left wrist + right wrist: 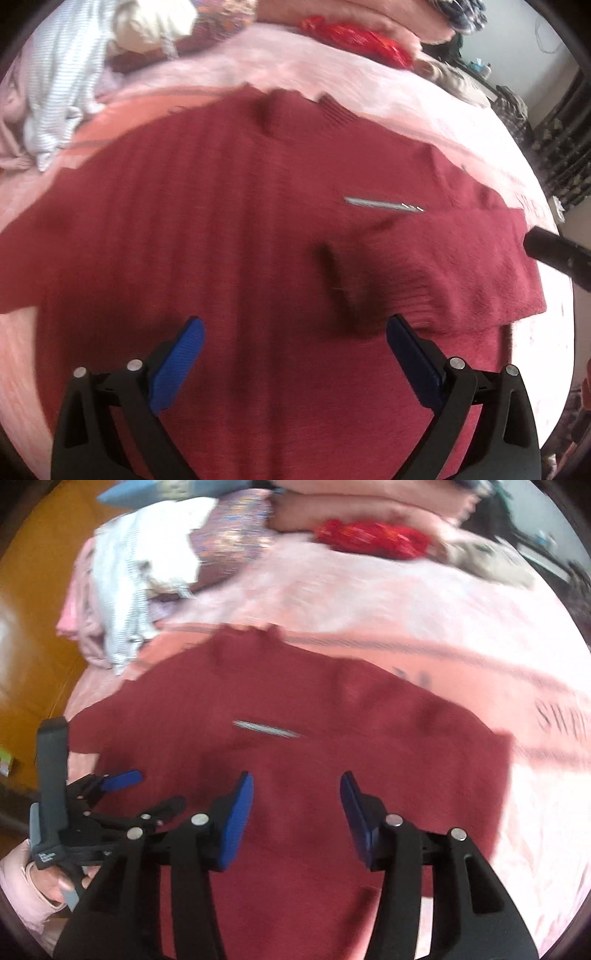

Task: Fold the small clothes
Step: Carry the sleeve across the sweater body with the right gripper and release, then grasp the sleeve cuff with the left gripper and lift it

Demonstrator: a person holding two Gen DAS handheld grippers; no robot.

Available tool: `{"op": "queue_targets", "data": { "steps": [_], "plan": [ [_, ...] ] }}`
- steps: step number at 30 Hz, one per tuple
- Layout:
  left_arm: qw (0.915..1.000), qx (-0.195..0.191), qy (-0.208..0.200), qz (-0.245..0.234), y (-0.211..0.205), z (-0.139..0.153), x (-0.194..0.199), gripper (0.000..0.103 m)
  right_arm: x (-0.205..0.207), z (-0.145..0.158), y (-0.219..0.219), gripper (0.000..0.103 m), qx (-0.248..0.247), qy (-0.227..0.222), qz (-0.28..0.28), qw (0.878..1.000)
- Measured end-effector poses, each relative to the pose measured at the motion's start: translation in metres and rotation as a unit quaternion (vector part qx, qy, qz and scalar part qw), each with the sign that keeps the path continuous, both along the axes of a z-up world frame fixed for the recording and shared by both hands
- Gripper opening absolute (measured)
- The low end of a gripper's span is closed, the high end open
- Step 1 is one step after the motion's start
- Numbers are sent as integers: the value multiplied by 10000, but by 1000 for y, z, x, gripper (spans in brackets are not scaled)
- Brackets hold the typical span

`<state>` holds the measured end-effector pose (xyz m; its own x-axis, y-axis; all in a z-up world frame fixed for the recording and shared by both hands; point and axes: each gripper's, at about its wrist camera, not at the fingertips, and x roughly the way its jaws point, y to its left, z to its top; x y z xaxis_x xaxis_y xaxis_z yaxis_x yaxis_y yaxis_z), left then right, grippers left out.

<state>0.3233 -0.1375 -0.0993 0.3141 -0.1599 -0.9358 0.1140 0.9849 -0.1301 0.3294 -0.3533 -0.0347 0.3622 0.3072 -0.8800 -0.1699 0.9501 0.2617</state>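
A: Two grippers over one sweater (236, 229), so we log both. The sweater is dark red knit, lying spread flat on the pink blanket (399, 99); it fills most of both wrist views.

B: We note one sleeve (443, 266) lies folded in across the body, its ribbed cuff near the far finger of the left gripper (295, 332). A small grey label (384, 205) sits on the chest above that sleeve.

A: Left gripper: jaws stand wide, blue pads well apart, only bare knit showing between them. We cannot tell whether the tips touch the cloth; the frame is blurred.

B: Right gripper (297, 786): jaws parted to a middling gap, nothing between the pads, sweater beneath. No fold or edge is pinched.

A: From the right wrist view we also see the left gripper at the left edge, over the sweater's edge, with a hand (55, 886) in a pink sleeve on its handle.

B: The neckline (332, 107) points away from us, toward the far end of the blanket.

A: Surroundings: a striped white garment (55, 92) heaped at the far left, a red bundle (362, 40) at the far side, well apart from the sweater. Printed dark letters (561, 716) show on the blanket to the right
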Motion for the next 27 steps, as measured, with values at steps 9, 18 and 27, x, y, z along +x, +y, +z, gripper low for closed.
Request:
{"op": "queue_targets", "data": {
  "steps": [9, 18, 27],
  "plan": [
    [9994, -70, 343, -68, -61, -27, 5, 99, -29, -26, -91, 49, -16, 158, -600, 9981],
    [9951, -963, 211, -36, -75, -18, 2, 22, -46, -44, -136, 45, 83, 321, -986, 9946],
    [9880, -1455, -490, -180, -49, 32, 7, 10, -44, -45, -135, 42, 258, 327, -1036, 9937]
  ]
}}
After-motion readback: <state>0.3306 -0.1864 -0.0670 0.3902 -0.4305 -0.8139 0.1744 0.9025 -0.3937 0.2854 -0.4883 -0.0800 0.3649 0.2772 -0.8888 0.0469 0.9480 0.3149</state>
